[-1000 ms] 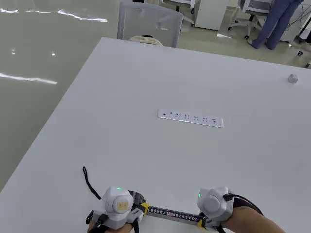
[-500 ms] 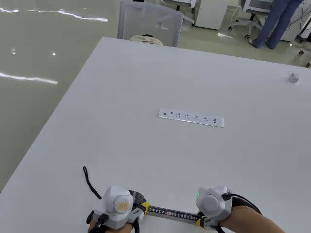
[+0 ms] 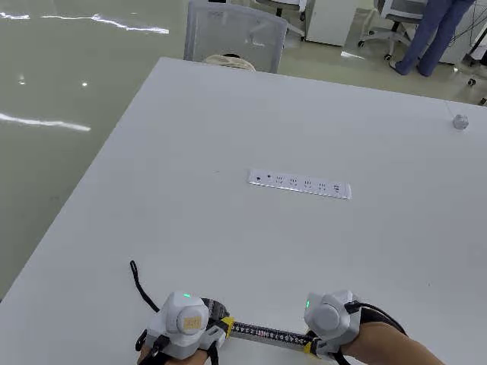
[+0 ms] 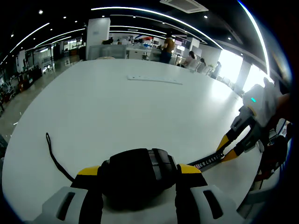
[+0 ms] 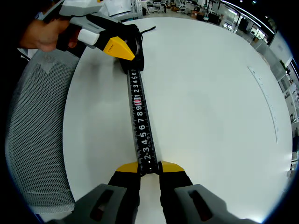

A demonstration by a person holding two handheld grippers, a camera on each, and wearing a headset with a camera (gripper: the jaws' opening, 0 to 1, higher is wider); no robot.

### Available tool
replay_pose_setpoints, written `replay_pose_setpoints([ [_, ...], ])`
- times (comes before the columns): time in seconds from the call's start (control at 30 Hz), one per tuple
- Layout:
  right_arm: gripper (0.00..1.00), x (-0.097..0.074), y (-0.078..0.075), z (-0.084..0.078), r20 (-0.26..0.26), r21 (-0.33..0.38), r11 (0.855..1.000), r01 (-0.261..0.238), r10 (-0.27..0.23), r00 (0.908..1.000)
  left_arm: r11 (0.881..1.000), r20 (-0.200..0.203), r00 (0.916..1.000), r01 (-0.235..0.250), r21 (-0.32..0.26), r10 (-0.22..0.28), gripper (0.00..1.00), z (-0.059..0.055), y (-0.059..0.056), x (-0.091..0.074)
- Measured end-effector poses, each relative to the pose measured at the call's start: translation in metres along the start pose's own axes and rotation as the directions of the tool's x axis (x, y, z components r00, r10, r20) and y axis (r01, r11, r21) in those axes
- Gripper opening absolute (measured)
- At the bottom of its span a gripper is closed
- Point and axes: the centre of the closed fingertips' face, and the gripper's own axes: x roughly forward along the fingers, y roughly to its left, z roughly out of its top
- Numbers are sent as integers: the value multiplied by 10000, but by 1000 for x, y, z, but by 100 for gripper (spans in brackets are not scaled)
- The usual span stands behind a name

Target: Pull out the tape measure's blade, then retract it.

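Note:
A black tape measure case (image 4: 135, 175) lies at the near table edge, clamped between the yellow-tipped jaws of my left gripper (image 4: 138, 179); in the head view the left gripper (image 3: 186, 323) sits at bottom left. The blade (image 5: 140, 123) runs out flat over the table, its numbers readable. My right gripper (image 5: 148, 167) is shut on the blade's end, and in the head view the blade (image 3: 266, 334) spans between the two grippers, with the right gripper (image 3: 329, 323) at bottom right. A thin black wrist strap (image 3: 139, 283) trails from the case.
A white power strip (image 3: 300, 184) lies mid-table. A small grey object (image 3: 459, 122) rests near the far right edge. A mesh chair (image 3: 233, 34) stands behind the table; another mesh chair seat (image 5: 35, 135) is below the near edge. A person stands far off.
The right gripper has slid slightly left toward the case, shortening the exposed blade a little. The left gripper and case stay put.

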Motion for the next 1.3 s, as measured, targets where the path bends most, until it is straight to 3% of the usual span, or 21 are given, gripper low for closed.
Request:
replay_pose_setpoints([
  [1.3,15,4,3,15,231,-60,10000,-50,51,9997,10000,17,10000,46,-75,-45,59,1,0,1],
])
